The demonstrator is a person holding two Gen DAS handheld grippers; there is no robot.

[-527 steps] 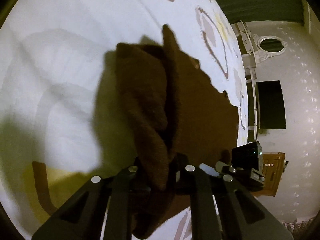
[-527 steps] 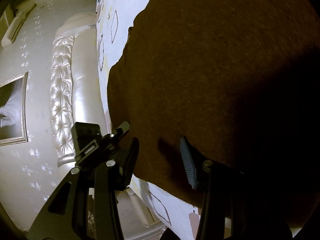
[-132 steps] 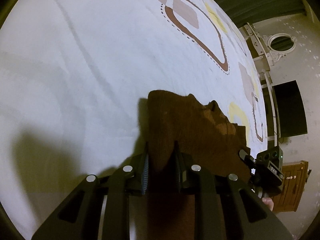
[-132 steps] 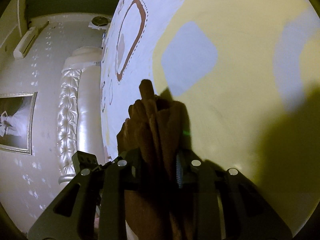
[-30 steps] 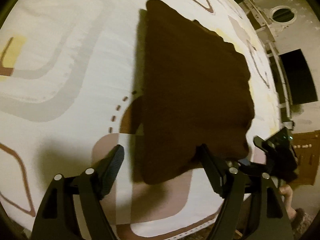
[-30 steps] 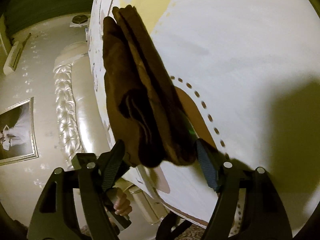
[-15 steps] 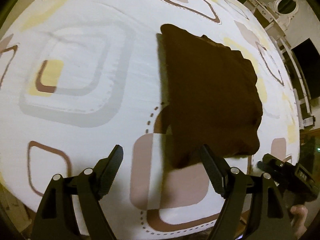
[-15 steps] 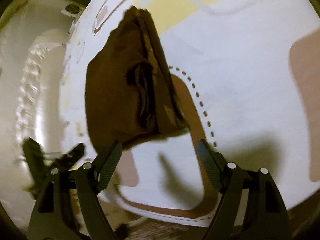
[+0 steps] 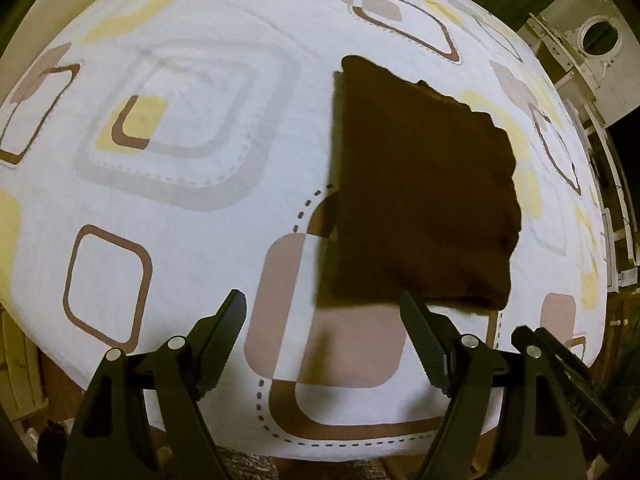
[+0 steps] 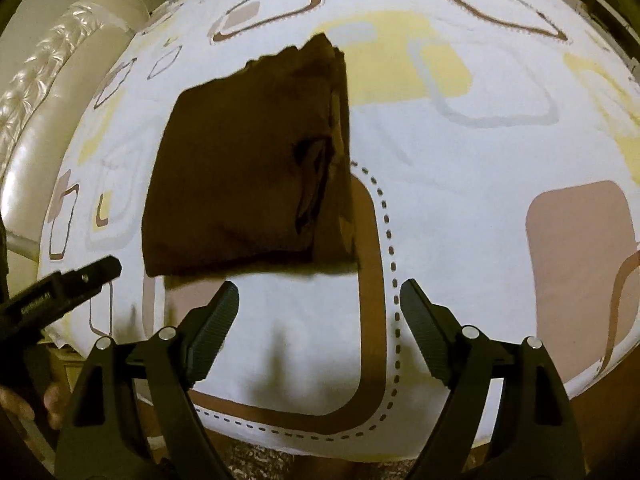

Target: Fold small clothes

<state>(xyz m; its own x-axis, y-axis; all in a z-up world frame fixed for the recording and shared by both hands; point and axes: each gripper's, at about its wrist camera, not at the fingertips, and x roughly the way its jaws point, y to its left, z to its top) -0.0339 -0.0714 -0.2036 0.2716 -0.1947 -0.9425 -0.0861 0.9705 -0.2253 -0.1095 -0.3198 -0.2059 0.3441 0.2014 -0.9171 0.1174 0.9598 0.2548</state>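
- Garment: a brown folded cloth (image 9: 424, 200) lies flat on the bed sheet (image 9: 192, 208), a white sheet printed with brown, beige and yellow rounded squares. It sits toward the sheet's near edge, one side covering part of a brown dotted-outline square.
- From the right wrist view the same brown folded cloth (image 10: 248, 168) shows stacked layers along its right side, with a small dark opening between the folds.
- Left gripper (image 9: 322, 340): jaws spread wide, holding nothing, raised clear of the sheet; its right finger overlaps the cloth's near edge in the view, though contact cannot be judged.
- Right gripper (image 10: 318, 320): jaws likewise spread and empty, just short of the cloth's near edge.
- A padded cream headboard (image 10: 52, 92) runs beyond the sheet's far left edge in the right wrist view.
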